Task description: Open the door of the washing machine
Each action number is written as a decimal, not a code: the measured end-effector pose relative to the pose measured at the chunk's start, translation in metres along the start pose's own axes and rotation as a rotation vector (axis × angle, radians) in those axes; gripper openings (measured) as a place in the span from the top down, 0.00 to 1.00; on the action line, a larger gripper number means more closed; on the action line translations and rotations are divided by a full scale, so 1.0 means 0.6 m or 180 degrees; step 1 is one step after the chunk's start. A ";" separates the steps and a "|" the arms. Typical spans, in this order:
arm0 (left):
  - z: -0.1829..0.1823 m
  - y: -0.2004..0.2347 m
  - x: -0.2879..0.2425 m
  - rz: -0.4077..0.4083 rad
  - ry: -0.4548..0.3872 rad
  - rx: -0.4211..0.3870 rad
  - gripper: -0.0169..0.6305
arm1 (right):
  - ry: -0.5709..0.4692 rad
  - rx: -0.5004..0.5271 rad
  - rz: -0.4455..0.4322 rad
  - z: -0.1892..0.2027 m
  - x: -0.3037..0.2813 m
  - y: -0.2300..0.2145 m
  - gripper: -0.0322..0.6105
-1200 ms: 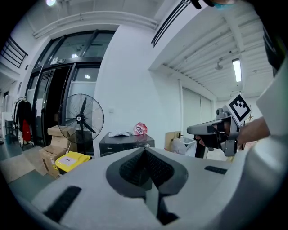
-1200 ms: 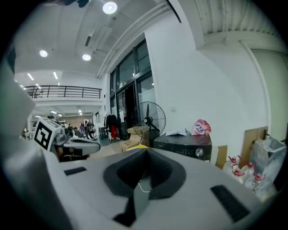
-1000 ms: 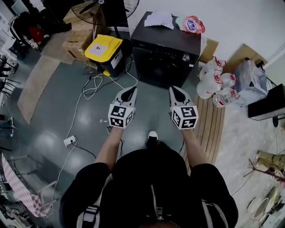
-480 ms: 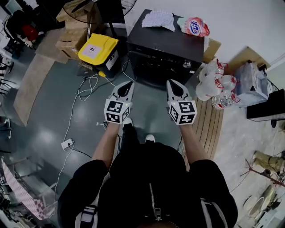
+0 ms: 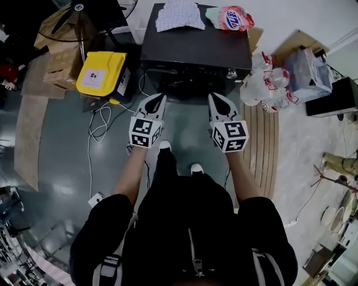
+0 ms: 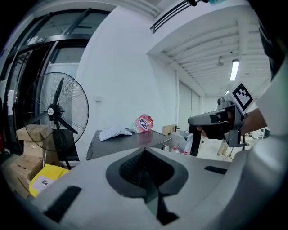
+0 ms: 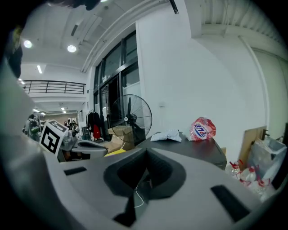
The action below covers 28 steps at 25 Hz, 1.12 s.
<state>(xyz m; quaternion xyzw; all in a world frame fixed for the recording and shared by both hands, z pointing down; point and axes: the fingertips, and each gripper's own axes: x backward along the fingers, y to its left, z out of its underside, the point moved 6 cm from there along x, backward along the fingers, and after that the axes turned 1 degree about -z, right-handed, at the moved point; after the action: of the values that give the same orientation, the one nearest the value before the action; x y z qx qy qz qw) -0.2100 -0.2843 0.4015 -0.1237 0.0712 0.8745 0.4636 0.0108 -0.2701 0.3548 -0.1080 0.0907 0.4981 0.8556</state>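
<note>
The black washing machine (image 5: 196, 53) stood against the wall, straight ahead of the person. Its door was somewhere on the dark front face (image 5: 187, 85), though I could not pick out the rim or handle. That face lay just beyond both sets of fingertips and lower than them. The left gripper (image 5: 158, 99) and right gripper (image 5: 213, 98) were about equally near, both pointing at it, jaws pressed together with nothing between them. A knob (image 5: 232, 72) sat on the right gripper's side. On top lay a cloth (image 5: 174, 15) and a red-and-white bag (image 5: 230, 18) with blue lettering too small to read. The label on the yellow box (image 5: 100, 72) to the left was also unreadable.
</note>
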 end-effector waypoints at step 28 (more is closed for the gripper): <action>0.295 0.220 -0.279 0.0739 0.0836 -0.0019 0.71 | 0.0687 -0.0360 0.0546 0.154 -0.218 0.004 0.94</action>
<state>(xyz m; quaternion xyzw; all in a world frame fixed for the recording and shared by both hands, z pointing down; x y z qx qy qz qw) -0.2559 -0.4487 0.6196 -0.2292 0.1423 0.8987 0.3457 -0.0508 -0.3524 0.4777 -0.2009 0.1629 0.5592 0.7877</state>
